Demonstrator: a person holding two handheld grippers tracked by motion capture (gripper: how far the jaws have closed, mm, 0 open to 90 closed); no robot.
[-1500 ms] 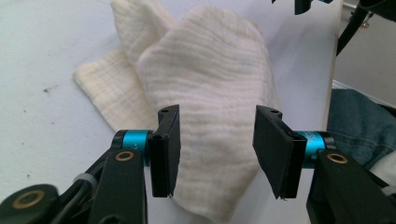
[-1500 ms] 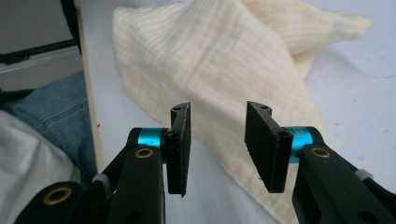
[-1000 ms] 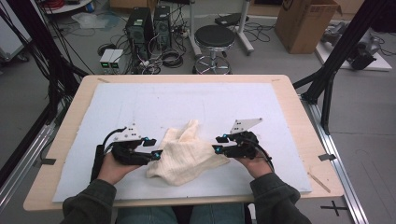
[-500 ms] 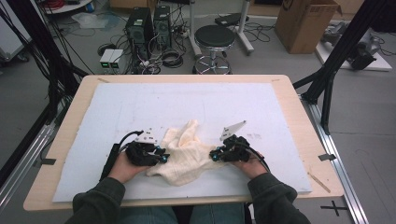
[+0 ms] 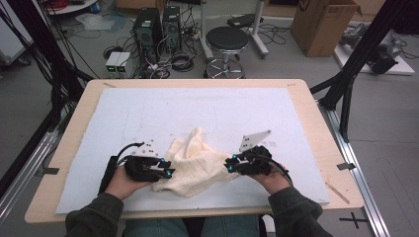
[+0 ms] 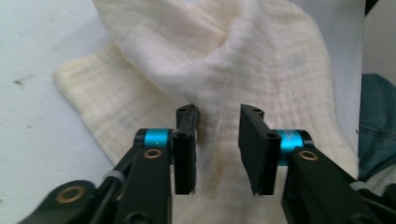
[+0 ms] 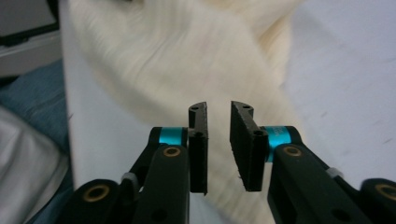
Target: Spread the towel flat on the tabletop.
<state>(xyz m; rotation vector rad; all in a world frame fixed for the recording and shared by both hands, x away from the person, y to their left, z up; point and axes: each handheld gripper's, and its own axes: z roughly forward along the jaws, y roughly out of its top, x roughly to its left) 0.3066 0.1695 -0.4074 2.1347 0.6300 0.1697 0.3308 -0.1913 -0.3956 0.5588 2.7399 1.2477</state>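
A crumpled cream cloth [image 5: 193,162] lies bunched on the white mat [image 5: 148,113] that covers the bench [image 5: 316,123], near the person's edge. The left gripper [image 5: 168,169] sits at the cloth's left side; its fingers [image 6: 185,149] have just been opening and stand apart, a raised fold of the cloth between them but not pinched. The right gripper [image 5: 229,165] sits at the cloth's right side, its fingers [image 7: 198,149] likewise just opened to a narrow gap over the fabric (nothing clamped). Flanking the cloth this way suggests each hand is seeking an edge to spread it flat.
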